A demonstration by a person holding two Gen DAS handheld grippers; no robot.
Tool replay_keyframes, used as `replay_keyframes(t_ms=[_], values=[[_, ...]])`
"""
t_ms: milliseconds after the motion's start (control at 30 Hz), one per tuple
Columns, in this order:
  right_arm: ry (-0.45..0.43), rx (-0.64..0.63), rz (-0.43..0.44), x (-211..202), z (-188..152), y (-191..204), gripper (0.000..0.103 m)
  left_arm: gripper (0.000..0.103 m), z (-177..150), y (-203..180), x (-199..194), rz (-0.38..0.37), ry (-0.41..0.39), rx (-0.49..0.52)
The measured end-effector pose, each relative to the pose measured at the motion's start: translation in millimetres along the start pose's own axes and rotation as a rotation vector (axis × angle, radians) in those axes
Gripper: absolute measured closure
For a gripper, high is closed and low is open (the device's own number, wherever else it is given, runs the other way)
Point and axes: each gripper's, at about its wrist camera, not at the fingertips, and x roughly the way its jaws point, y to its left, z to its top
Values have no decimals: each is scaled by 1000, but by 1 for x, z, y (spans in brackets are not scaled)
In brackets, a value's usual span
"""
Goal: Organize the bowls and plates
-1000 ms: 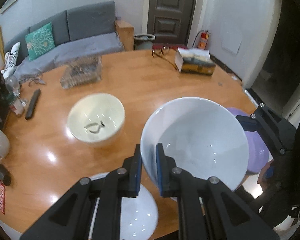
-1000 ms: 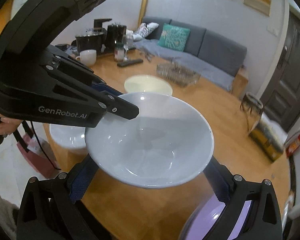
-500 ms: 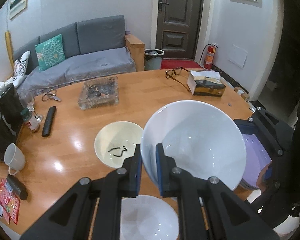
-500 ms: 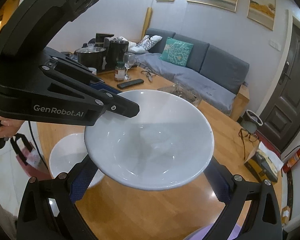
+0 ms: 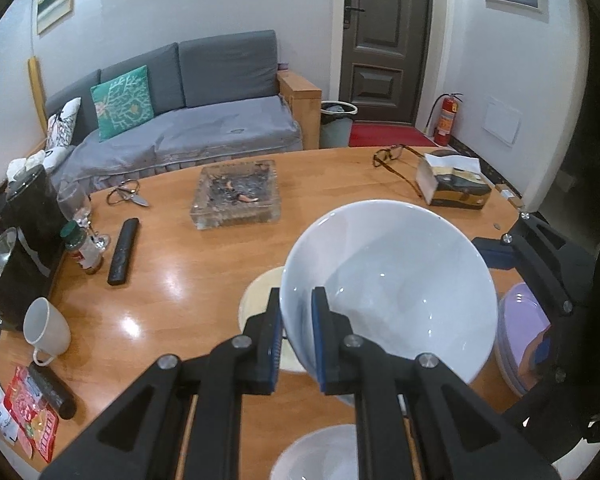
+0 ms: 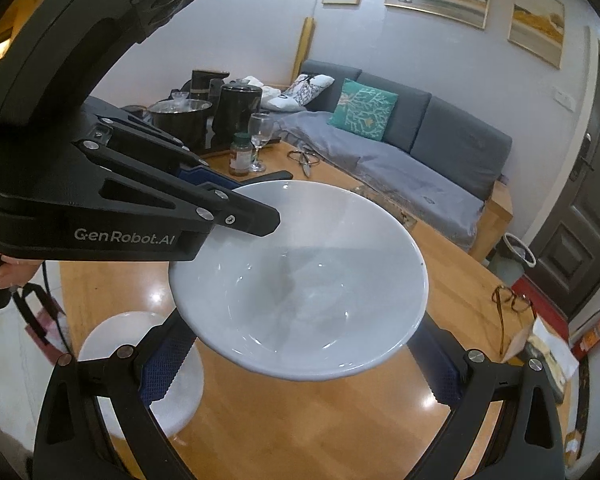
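The left gripper [image 5: 296, 336] pinches the rim of the big white bowl [image 5: 396, 292] — held above the table [image 5: 188, 264]. The right gripper [image 6: 300, 364] cradles it, 2 fingers wide against its sides.

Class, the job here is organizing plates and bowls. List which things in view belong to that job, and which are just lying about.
Belong to the job:
- large white bowl
- cream bowl
- small white bowl
- purple plates

Just lying about:
- ashtray
- remote
- mug
- glasses
- tissue box
- wine glass
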Motion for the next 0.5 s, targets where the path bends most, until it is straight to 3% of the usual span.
replay_keyframes(t_ms=[500], values=[[72,9,58,79,9,-8,5,94,5,38,54,10,55,-54]])
